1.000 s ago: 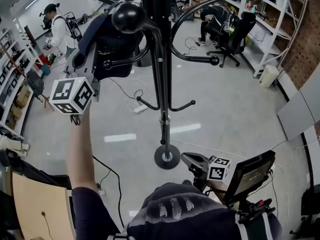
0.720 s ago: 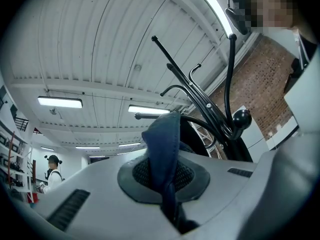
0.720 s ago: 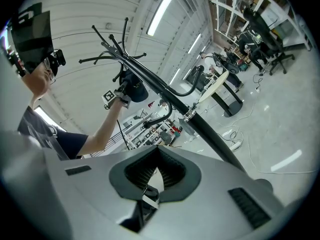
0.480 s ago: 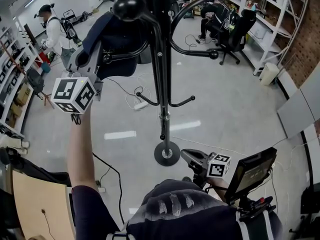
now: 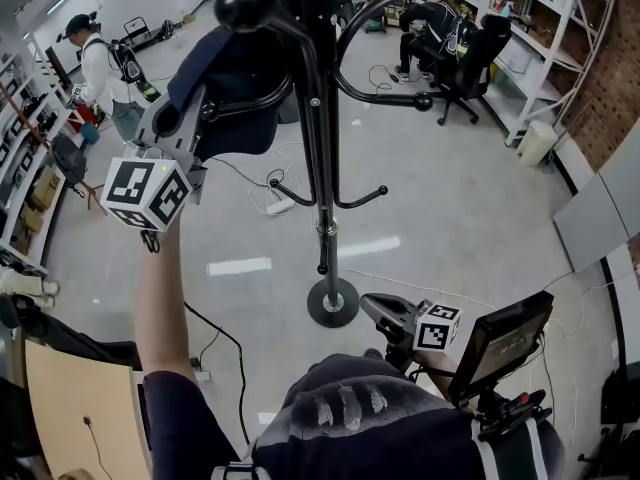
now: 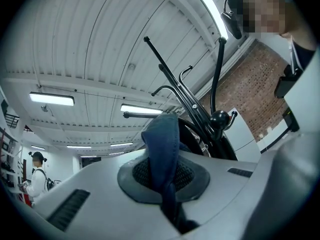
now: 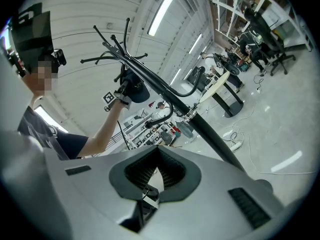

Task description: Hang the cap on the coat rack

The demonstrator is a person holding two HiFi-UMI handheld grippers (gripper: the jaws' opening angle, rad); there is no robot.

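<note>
The left gripper is squeezed tight on the edge of the blue cap. It holds the cap up high, right by a hook of the black coat rack. The right gripper sits low by the person's tummy. Its jaws are closed with nothing in them.

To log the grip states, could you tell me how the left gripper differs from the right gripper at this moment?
The left gripper is shut on the navy cap's fabric; the right gripper has its jaws together on nothing. The left gripper is raised among the coat rack's upper hooks; the right gripper sits low by the person's waist. Both carry a marker cube.
</note>
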